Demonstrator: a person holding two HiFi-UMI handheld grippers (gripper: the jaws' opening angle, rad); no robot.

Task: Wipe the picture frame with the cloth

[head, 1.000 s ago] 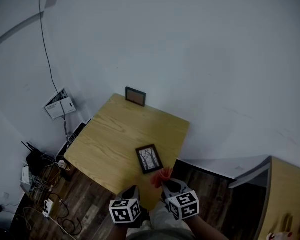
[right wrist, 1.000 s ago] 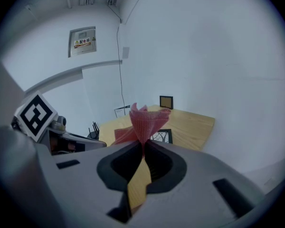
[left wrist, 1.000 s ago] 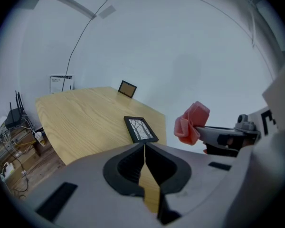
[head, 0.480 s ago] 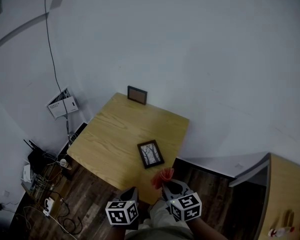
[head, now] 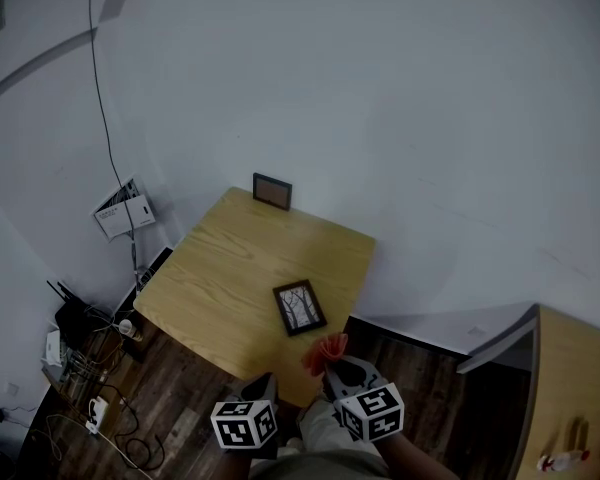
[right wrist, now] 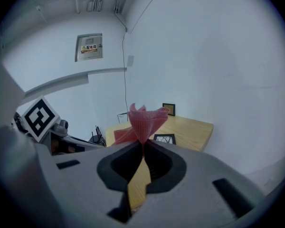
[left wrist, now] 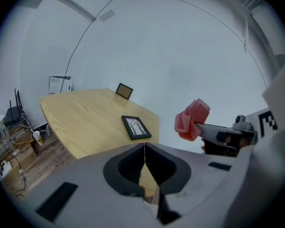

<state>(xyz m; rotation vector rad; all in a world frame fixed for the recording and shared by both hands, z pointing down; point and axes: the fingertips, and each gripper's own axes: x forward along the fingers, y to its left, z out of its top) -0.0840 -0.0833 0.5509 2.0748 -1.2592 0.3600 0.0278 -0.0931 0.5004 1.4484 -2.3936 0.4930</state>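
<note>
Picture frame, black and rectangular, lies flat near the edge of the pale wooden table just as before, with my right gripper clamped on the crumpled pink cloth and my left gripper closed on nothing, so wiping hasn't begun.

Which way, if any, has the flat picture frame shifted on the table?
No; the flat picture frame lies just as close to the table's right edge as before.

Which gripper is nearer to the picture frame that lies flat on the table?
Right. The right gripper, shut on the red cloth, is just short of the frame; the left gripper, shut and empty, hangs farther back.
</note>
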